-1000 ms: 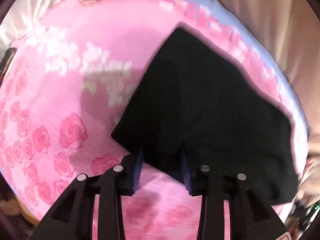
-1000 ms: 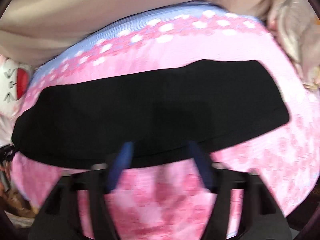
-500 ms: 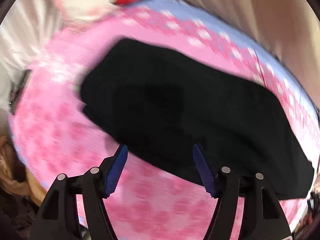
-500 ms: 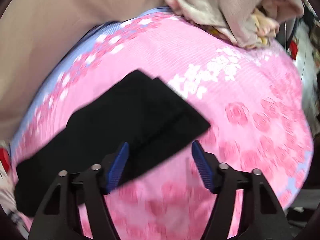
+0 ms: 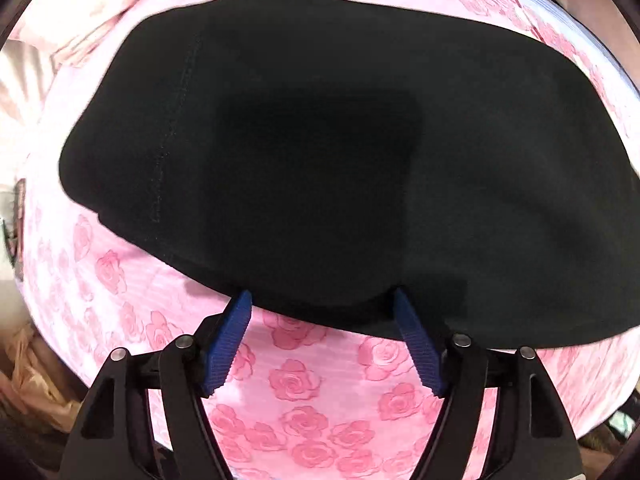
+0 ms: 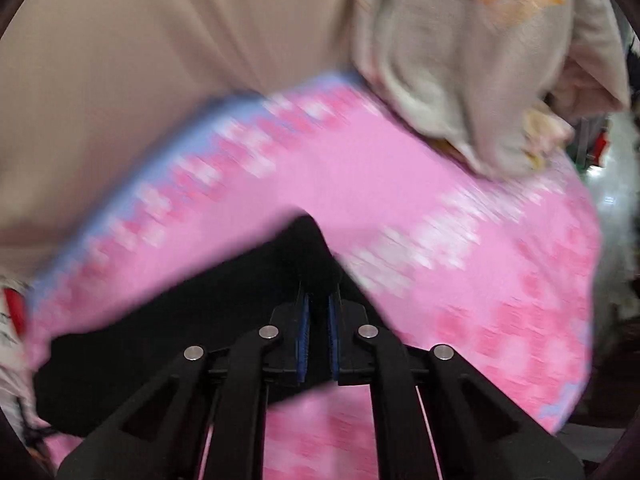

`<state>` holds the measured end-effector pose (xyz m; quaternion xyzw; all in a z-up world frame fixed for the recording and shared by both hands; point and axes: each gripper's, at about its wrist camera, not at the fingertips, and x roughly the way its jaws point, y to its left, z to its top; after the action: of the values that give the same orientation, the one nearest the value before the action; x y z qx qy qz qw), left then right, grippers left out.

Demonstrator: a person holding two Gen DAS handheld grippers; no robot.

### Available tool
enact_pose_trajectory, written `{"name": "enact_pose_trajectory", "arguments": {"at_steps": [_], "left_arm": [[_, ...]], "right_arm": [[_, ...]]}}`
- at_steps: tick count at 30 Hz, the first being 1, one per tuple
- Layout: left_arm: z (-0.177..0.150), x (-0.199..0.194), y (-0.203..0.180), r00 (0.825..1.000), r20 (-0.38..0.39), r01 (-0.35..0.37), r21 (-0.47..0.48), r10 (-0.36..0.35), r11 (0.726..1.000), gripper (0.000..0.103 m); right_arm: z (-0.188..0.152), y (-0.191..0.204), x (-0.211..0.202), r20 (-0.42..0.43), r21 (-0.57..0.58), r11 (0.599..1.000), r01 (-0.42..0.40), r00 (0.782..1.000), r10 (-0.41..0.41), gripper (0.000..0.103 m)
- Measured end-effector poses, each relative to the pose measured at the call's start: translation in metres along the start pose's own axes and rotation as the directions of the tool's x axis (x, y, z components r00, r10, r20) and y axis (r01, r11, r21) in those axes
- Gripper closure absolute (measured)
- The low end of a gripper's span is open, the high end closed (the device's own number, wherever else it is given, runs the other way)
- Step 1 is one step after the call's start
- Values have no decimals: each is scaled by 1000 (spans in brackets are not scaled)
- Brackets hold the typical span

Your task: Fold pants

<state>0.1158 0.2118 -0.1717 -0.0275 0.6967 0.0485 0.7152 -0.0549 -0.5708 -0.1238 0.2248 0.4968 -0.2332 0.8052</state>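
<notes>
Black pants (image 5: 320, 152) lie flat on a bed, on a pink rose-print bedsheet (image 5: 296, 384), already doubled into a long dark band that fills most of the left wrist view. The left tool (image 5: 322, 300) has its blue-padded fingers (image 5: 228, 340) spread wide, their tips at the near hem and closed on nothing. The right tool (image 6: 318, 304) looks closed, with only a narrow slit between its pads; it sits at a pointed end of the pants (image 6: 200, 320), apparently pinching cloth, though blur makes the bite hard to confirm. To do this fold well, the left should probably take the near edge before anything lifts, so both ends rise together and the layers stay aligned; a shallow grip could catch only the top layer and let the lower one slide. A line of stitching (image 5: 172, 128) offers a guide for squaring the fold. Beyond the pants, a heap of pale laundry (image 6: 480, 72) rests on the far corner of the bedsheet (image 6: 360, 184), and a beige curtain (image 6: 160, 80) hangs behind. Neither seems to lie in the way.
</notes>
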Motion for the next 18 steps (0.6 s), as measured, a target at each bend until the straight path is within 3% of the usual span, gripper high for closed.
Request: {"name": "enact_pose_trajectory", "arguments": {"at_steps": [2,3,6,10,15,18], "left_arm": [[2,2,4,1000,-12,20,1,-20,1000,25],[4,2,4,1000,-18,26,13,-25,1000,25],[7,-2,6,1000,-28,12,65,-10,998,25],[4,-11,9,1000,-17,-18,86,20,996,28],[-11,-59,-13,989,147,-26,106,10,994,29],[-11,-73,-52,981,190,9,135,-34,991,29]], "right_arm": [[-19,-22,48,-142,89,996,-11,990,23,87],[-26,-28,46,-102,146,989,-8,994,23,71],[-39,-21,18,1,164,985,58,998,-59,46],[-54,-19,-4,40,141,983,118,991,-125,44],[-45,-21,-15,108,116,991,72,991,-85,44],[-22,-4,-2,111,11,998,64,992,-65,44]]}}
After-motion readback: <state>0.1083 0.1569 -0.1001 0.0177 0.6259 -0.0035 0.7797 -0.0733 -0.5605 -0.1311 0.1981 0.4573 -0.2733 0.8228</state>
